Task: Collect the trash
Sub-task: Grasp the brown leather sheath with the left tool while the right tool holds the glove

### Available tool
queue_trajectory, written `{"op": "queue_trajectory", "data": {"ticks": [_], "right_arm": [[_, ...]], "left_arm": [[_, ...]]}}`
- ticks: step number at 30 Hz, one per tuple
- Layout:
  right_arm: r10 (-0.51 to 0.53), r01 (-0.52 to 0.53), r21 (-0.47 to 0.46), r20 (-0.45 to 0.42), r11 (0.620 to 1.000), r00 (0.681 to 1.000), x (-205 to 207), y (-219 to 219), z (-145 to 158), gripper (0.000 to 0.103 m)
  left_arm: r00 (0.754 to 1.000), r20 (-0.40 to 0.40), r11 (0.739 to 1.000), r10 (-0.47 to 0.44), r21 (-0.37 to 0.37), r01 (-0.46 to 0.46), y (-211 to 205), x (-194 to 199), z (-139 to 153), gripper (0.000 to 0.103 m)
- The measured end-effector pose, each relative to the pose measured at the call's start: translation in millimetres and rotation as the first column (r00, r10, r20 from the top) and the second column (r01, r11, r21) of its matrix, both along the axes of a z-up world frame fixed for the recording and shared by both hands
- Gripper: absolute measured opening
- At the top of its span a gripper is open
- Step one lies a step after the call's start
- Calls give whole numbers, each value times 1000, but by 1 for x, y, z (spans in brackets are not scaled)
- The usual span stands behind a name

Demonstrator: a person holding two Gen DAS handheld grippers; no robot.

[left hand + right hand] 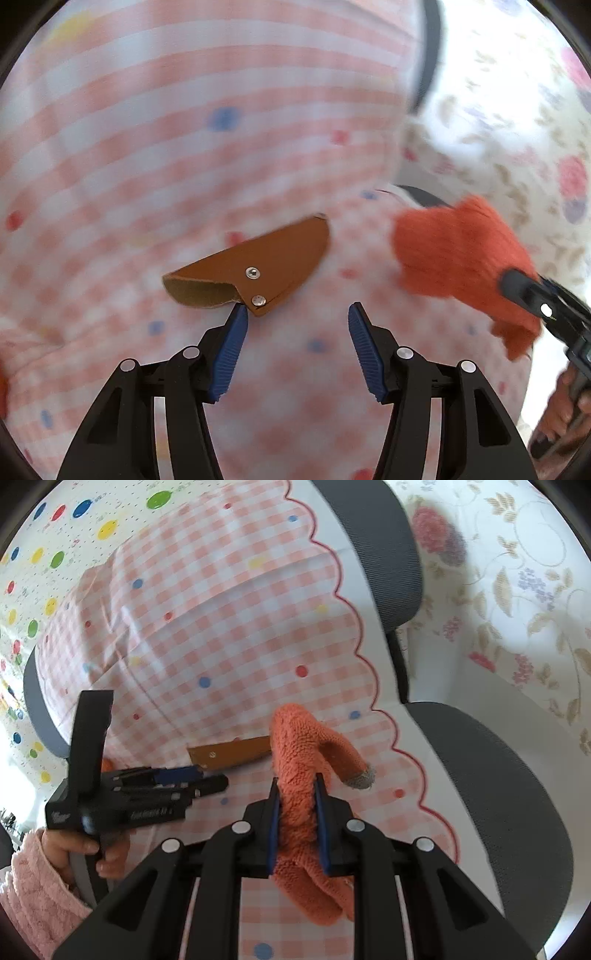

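Glove pinched, sheath beside my spread left fingers

My right gripper (297,782) pinches the fuzzy orange glove (306,753); my left gripper (297,314) gapes, one tip touching the riveted brown leather sheath (258,267) on the gingham cloth (147,147).

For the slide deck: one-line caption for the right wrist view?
Right gripper, jaws shut on an orange glove, above a gingham cloth; left gripper nears a brown leather sheath.

Fuzzy orange glove (295,794) pinched upright, brown leather pouch (255,269) flat

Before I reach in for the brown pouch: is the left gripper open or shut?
Open. The left gripper shows its blue pads spread apart, empty, beside the pouch.
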State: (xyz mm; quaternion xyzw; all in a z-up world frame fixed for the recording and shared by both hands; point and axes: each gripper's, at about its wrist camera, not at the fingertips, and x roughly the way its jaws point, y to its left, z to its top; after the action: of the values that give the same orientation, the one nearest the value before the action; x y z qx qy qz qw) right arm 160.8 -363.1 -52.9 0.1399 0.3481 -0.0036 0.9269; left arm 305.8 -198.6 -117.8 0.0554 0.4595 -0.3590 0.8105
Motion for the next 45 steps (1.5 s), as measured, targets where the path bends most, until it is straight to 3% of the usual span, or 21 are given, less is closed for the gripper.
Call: {"op": "queue_trajectory", "data": {"ticks": [4, 6, 7, 11, 19, 23, 26, 28, 34, 37, 41, 45], "right_arm": [[-32, 32, -4, 1, 999, 999, -6, -14, 0, 16], [-39, 39, 0, -1, 999, 999, -8, -19, -1, 16], [-38, 38, 3, -2, 999, 999, -8, -21, -2, 16], [-31, 31, 25, 0, 999, 1000, -7, -24, -7, 16], [-16, 16, 39, 0, 999, 1000, -7, -27, -8, 16], [-5, 5, 41, -1, 999, 1000, -7, -27, -8, 16], [-10, 9, 52, 4, 999, 1000, -9, -30, -8, 16], [-12, 12, 56, 7, 998, 1000, -9, -32, -8, 17], [-32, 32, 62, 7, 998, 999, -13, -37, -10, 17], [-34, 33, 61, 3, 998, 999, -14, -38, -11, 16], [-33, 33, 63, -1, 997, 999, -18, -38, -11, 16], [-28, 28, 62, -3, 998, 1000, -26, -36, -9, 16]], "left_arm": [[999, 37, 1000, -20, 7, 20, -10, -12, 12, 61], [998, 62, 1000, -3, 10, 2, -20, -12, 15, 84], [994, 109, 1000, 16, 15, -18, -18, -14, 22, 88], [981, 191, 994, -9, 111, -12, -22, -4, 24, 89], [984, 154, 969, -91, 240, 52, -48, 29, -11, 89], [986, 137, 969, -91, 239, 56, -43, 23, -15, 86], [985, 65, 975, -161, 167, 148, -40, 3, -8, 78], [980, 50, 968, -191, 174, 180, -43, -8, -8, 78], [992, 70, 976, -106, 199, 90, -56, -5, -12, 79], [990, 109, 966, -87, 252, 58, -65, -8, -15, 77], [989, 117, 963, -94, 262, 61, -66, -16, -12, 57], [986, 140, 955, -95, 292, 51, -52, -38, -8, 55]]}}
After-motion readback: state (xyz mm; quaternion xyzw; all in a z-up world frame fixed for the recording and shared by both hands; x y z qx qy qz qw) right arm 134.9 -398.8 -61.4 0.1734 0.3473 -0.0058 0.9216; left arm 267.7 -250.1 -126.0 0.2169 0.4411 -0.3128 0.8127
